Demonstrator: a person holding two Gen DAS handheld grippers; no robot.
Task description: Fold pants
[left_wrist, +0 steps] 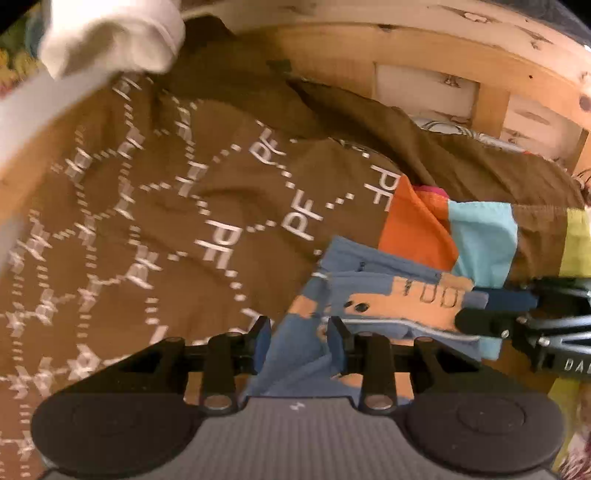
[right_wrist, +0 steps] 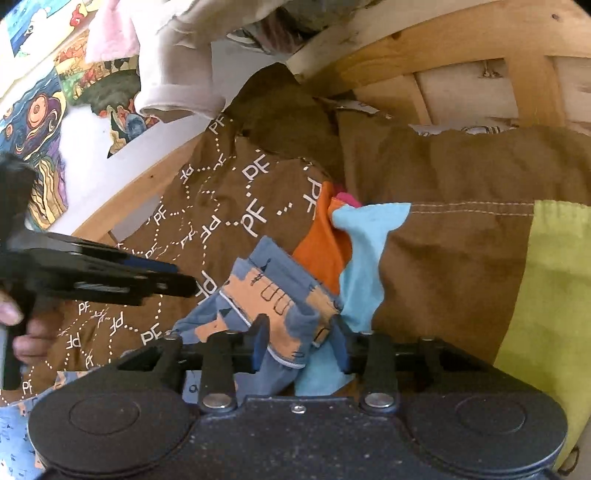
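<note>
The pants [left_wrist: 373, 280] are small, blue with orange patches and black line drawings, bunched over a brown blanket. My left gripper [left_wrist: 300, 334] is shut on a blue fold of them. My right gripper [right_wrist: 301, 338] is shut on the blue and orange cloth beside a light blue piece [right_wrist: 364, 254]. In the left wrist view the right gripper [left_wrist: 496, 312] comes in from the right onto the pants' edge. In the right wrist view the left gripper [right_wrist: 173, 282] reaches in from the left, held by a hand.
The brown blanket [left_wrist: 155, 192] printed with white "PF" letters covers the surface. It has orange [right_wrist: 321, 240], light blue and lime green [right_wrist: 554, 280] patches. A wooden slatted frame [left_wrist: 461, 62] stands behind. White clothing [left_wrist: 110, 33] hangs at top left.
</note>
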